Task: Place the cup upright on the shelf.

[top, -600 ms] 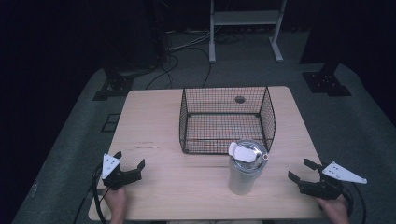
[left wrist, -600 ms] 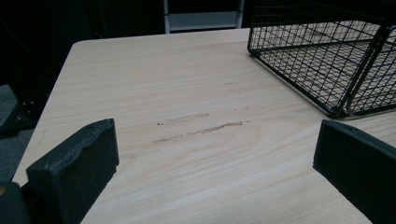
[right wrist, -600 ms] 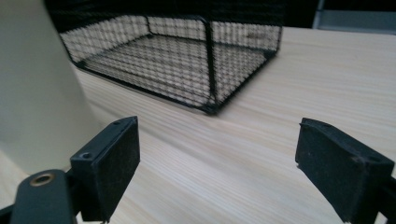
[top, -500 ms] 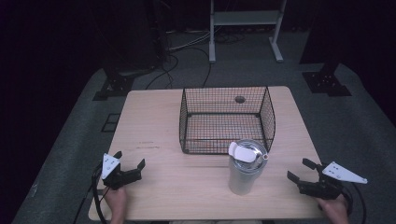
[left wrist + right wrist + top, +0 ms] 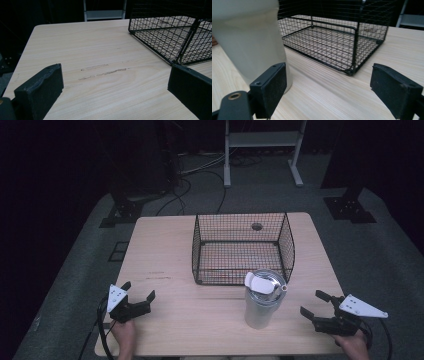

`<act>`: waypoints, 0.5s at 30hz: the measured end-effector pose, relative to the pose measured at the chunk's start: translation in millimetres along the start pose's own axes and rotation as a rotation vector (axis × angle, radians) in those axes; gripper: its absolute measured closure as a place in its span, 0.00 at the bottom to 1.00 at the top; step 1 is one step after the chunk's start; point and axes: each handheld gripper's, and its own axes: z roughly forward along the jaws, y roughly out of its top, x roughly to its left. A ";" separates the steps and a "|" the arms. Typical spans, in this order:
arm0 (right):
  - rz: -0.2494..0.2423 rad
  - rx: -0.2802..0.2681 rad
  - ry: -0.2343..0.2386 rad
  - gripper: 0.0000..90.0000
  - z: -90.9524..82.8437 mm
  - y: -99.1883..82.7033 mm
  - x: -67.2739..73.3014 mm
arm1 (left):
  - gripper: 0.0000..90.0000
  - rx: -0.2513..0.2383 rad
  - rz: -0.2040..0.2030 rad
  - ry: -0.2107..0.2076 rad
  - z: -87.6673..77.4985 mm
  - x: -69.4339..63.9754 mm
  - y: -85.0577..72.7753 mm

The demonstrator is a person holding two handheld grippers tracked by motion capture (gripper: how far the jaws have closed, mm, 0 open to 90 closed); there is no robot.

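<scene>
A pale tumbler (image 5: 261, 303) with a clear lid and white flap stands upright on the wooden table (image 5: 165, 245), just in front of a black wire basket (image 5: 242, 249). The basket looks empty. My left gripper (image 5: 137, 292) rests open near the table's front left corner, nothing between its jaws. My right gripper (image 5: 314, 304) is open at the front right, a short way right of the tumbler. In the right gripper view (image 5: 328, 82) the tumbler (image 5: 249, 42) rises at left, beyond the left jaw, with the basket (image 5: 334, 40) behind. The left gripper view (image 5: 115, 85) shows bare tabletop and the basket's corner (image 5: 175, 32).
Faint scuff marks (image 5: 105, 71) streak the table ahead of the left gripper. A small round hole (image 5: 257, 226) sits in the tabletop behind the basket. Beyond the table stand a white metal frame (image 5: 262, 140), dark stand bases and cables on grey floor.
</scene>
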 end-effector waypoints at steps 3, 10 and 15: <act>-0.019 0.006 0.008 0.15 4.2 3.7 3.1 | 0.00 0.001 -0.002 -0.001 -0.2 0.3 -0.1; -0.083 0.013 0.075 0.15 9.9 13.1 14.0 | 0.00 0.007 0.009 0.005 0.1 -1.8 -0.3; -0.107 0.027 0.130 0.15 8.7 19.2 23.6 | 0.00 0.005 0.009 0.004 0.2 -1.6 -0.3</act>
